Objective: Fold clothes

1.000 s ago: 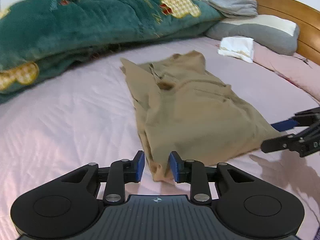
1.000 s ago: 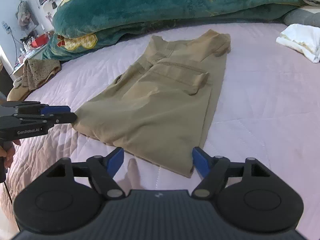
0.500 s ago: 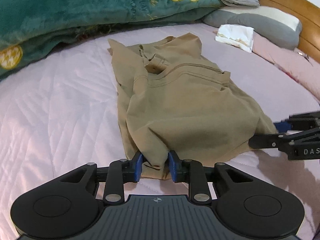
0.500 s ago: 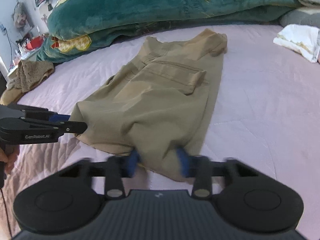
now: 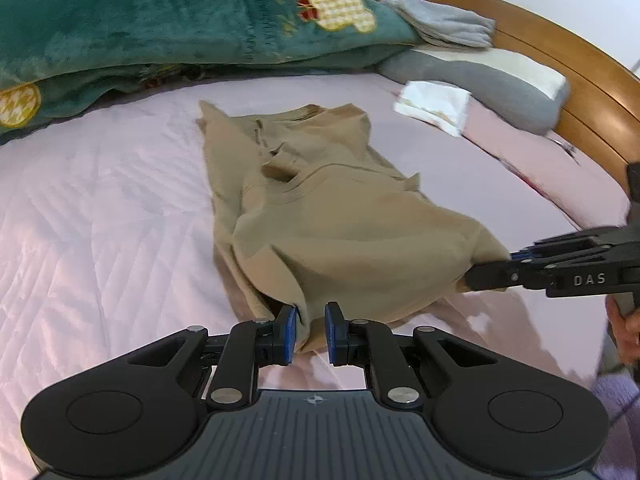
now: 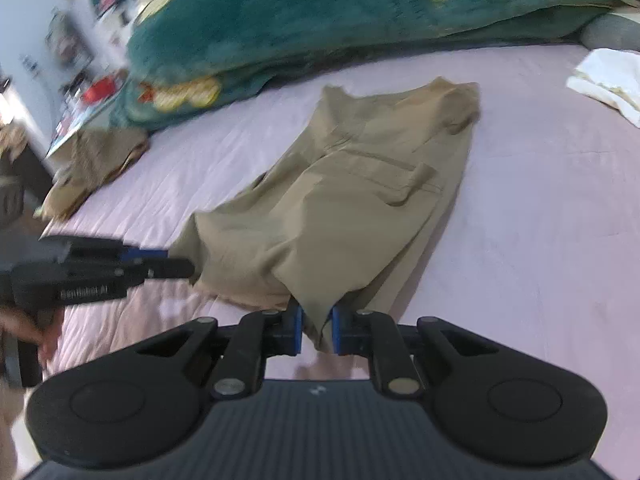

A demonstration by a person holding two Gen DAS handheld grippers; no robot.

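**Hand-held grippers on the near hem of the trousers, both closing**

Left hand-held gripper (image 5: 307, 334): jaws closing, tan cloth bunched between the blue pads, near-left corner of the khaki trousers (image 5: 340, 224). Right hand-held gripper (image 6: 317, 330): same, jaws closing with a fold of the near-right corner between its pads. I read both as pinching fabric already, not bare.

Where the trousers sit: flat on the pink bed sheet (image 5: 100, 208), running straight away from both grippers, far end near the green blanket (image 5: 160, 20). Near edge is lifted off the sheet at both corners and sags between them. Pocket flap faces up, about midway along.

Other items, all clear of the work: white folded cloth (image 5: 434, 104) and grey pillow (image 5: 480, 84) ahead-right of the left gripper, a second tan garment (image 6: 96, 160) far ahead-left of the right gripper at the bed's edge.

Handling, my judgement:
- Light, soft, no stiffness. It will drape and follow whatever I pull.
- Woven cotton look, not slippery; pads should hold if they bite through all layers.
- Hem is doubled, so a shallow pinch may catch only the top layer and the fold peels apart.
- Best hold is where I am: the two near corners, well apart, cloth taut between them.

Right view is motion-blurred; can't confirm layer count there.
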